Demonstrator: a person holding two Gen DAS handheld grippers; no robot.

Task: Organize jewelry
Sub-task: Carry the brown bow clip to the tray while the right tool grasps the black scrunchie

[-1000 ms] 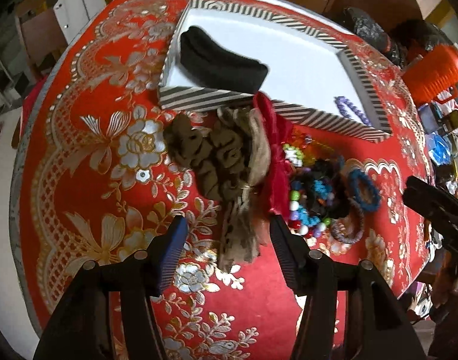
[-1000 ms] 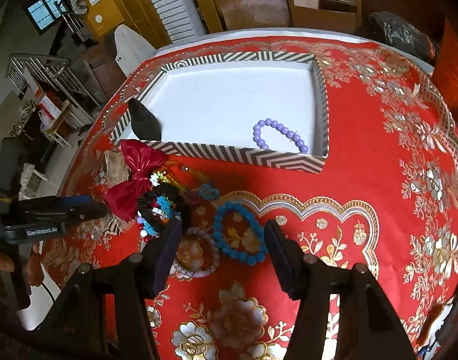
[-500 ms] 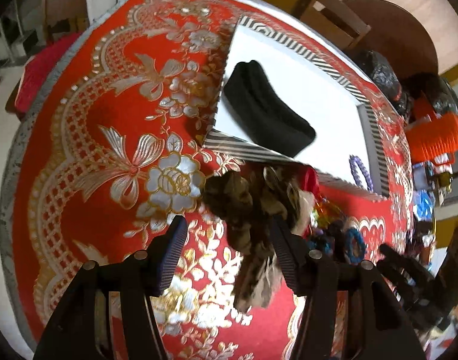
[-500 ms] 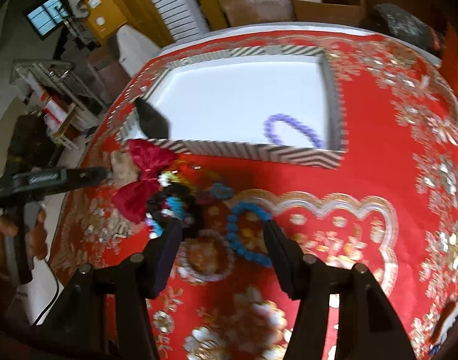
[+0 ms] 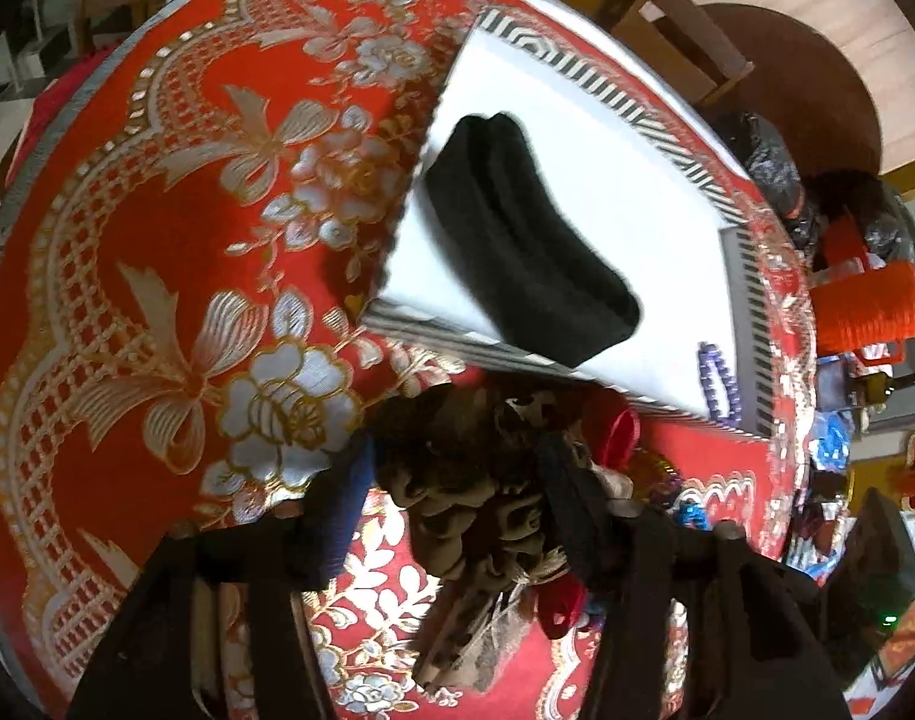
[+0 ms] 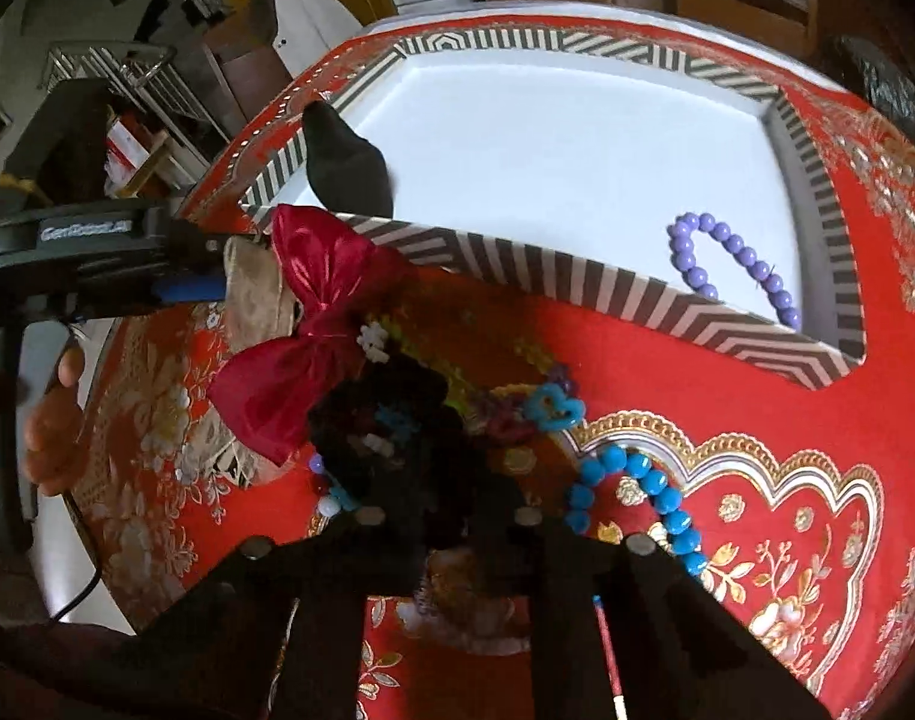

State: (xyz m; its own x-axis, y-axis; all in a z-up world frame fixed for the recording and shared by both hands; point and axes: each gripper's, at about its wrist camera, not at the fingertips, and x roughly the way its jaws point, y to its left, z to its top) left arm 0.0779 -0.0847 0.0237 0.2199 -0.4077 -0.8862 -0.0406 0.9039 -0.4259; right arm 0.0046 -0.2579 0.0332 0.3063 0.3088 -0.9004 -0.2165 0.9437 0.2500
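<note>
Left wrist view: my left gripper has just been closing and now pinches the brown scrunchie on the cloth; my right gripper has just clamped shut in the black scrunchie; next, lift both into the striped tray

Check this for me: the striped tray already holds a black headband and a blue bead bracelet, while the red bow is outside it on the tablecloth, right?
One detail is off. The bead bracelet inside the striped tray is purple, not blue; the right wrist view shows it. The blue one lies outside on the tablecloth. The black headband in the tray and the red bow outside are as you said.
</note>
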